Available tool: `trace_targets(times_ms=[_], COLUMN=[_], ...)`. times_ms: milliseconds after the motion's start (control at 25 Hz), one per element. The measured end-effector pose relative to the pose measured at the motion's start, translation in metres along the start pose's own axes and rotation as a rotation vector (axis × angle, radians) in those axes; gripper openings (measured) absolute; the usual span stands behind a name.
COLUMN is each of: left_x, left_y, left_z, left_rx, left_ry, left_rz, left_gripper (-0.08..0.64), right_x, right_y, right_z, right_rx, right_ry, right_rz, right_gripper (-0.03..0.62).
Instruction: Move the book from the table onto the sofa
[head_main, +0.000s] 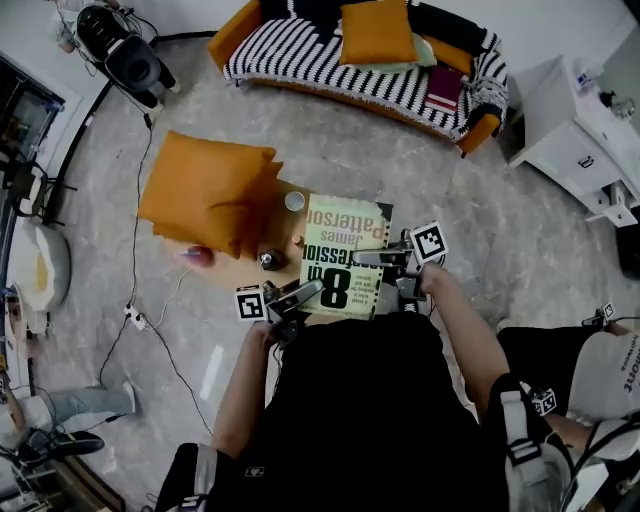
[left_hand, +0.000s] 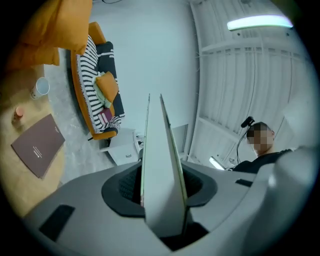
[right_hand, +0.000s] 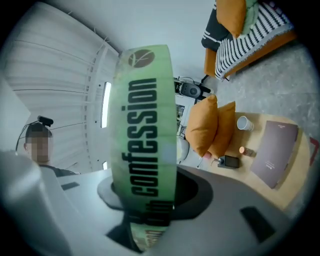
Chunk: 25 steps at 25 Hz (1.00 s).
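Observation:
The book (head_main: 343, 257), a pale green paperback with big black lettering, hangs flat above the wooden table (head_main: 285, 238), gripped from both sides. My left gripper (head_main: 303, 294) is shut on its near left part; in the left gripper view the book's page edge (left_hand: 161, 165) stands between the jaws. My right gripper (head_main: 388, 258) is shut on the right side; the right gripper view shows the green spine (right_hand: 145, 135) clamped between the jaws. The striped sofa (head_main: 330, 62) with orange cushions stands across the floor at the top of the head view.
On the table lie two big orange cushions (head_main: 210, 190), a white cup (head_main: 294, 201), a small dark object (head_main: 269, 260) and a brown folder (right_hand: 275, 152). A maroon book (head_main: 444, 88) lies on the sofa. A white cabinet (head_main: 575, 130) stands right of the sofa.

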<state>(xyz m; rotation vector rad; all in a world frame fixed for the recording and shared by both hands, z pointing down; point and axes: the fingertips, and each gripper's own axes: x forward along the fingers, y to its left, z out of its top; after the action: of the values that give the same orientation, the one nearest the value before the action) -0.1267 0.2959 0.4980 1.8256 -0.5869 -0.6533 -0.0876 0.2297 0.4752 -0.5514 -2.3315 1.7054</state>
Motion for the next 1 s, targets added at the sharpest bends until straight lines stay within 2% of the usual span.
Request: trace_targets(times_ms=[160, 200, 240, 280, 440, 560, 640, 680, 800, 1000], left_x=[-0.003, -0.004, -0.006, -0.009, -0.018, -0.021, -0.020, -0.020, -0.020, -0.019], left_y=[0.001, 0.001, 0.001, 0.001, 0.003, 0.003, 0.001, 0.000, -0.001, -0.001], left_z=[-0.006, -0.005, -0.004, -0.001, 0.011, 0.011, 0.010, 0.010, 0.011, 0.011], left_rx=[-0.063, -0.076, -0.085, -0.091, -0.110, -0.097, -0.092, -0.091, -0.087, -0.104], left_ry=[-0.079, -0.098, -0.119, -0.144, -0.263, -0.315, -0.320, -0.317, -0.301, -0.267], left_rz=[-0.025, -0.030, -0.035, -0.038, -0.041, -0.032, -0.035, -0.035, -0.024, -0.014], left_gripper=[0.167, 0.167, 0.167, 0.167, 0.167, 0.167, 0.167, 0.167, 0.167, 0.167], right_x=[-0.003, -0.004, -0.006, -0.008, -0.022, -0.021, -0.018, -0.017, -0.017, -0.017], right_y=[-0.005, -0.007, -0.008, -0.009, -0.004, 0.004, 0.003, 0.002, 0.001, -0.001], right_z=[0.005, 0.008, 0.012, 0.015, 0.009, -0.020, -0.035, -0.038, -0.039, -0.040], right_rx=[-0.030, -0.029, -0.024, -0.020, -0.008, -0.010, -0.004, 0.007, 0.043, 0.058], right_ry=[-0.070, -0.096, -0.125, -0.153, -0.217, -0.177, -0.166, -0.180, -0.241, -0.260], right_rz=[-0.063, -0.078, -0.086, -0.090, -0.065, -0.021, -0.024, -0.024, -0.018, -0.028], right_gripper=[0.171, 0.199, 0.259, 0.268, 0.272, 0.270, 0.240, 0.184, 0.175, 0.173])
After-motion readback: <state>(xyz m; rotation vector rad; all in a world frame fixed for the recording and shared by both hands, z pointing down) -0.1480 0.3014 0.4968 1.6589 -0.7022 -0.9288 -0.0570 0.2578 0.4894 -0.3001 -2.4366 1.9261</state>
